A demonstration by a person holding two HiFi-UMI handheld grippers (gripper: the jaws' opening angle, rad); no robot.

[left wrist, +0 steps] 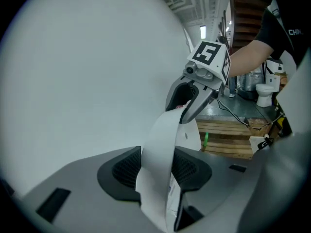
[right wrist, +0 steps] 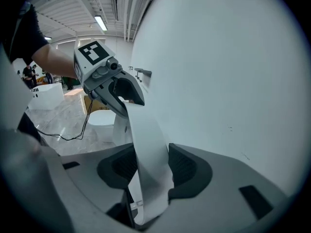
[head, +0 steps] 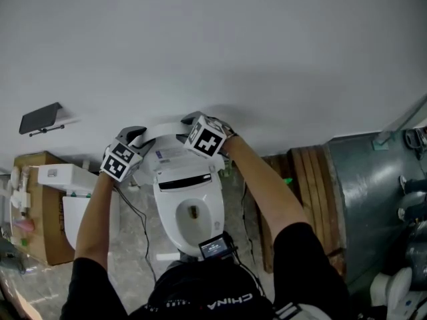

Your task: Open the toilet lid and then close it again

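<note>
The white toilet [head: 190,209] stands against the wall with its seat down and the bowl showing. Its lid [head: 163,131] is raised upright near the wall. My left gripper [head: 137,137] holds the lid's top edge at the left and my right gripper [head: 183,122] holds it at the right. In the left gripper view the lid's rim [left wrist: 158,154] runs between the pads of the left gripper [left wrist: 155,174], and the right gripper [left wrist: 183,105] clamps the same rim further along. In the right gripper view the rim [right wrist: 148,144] fills the right gripper [right wrist: 150,171], with the left gripper [right wrist: 121,98] beyond.
A second white toilet [head: 73,192] and a cardboard box [head: 43,212] stand at the left. Wooden pallets [head: 307,179] and a grey metal drum [head: 373,199] are at the right. A cable [head: 140,219] trails over the floor. A small black shelf [head: 40,117] hangs on the wall.
</note>
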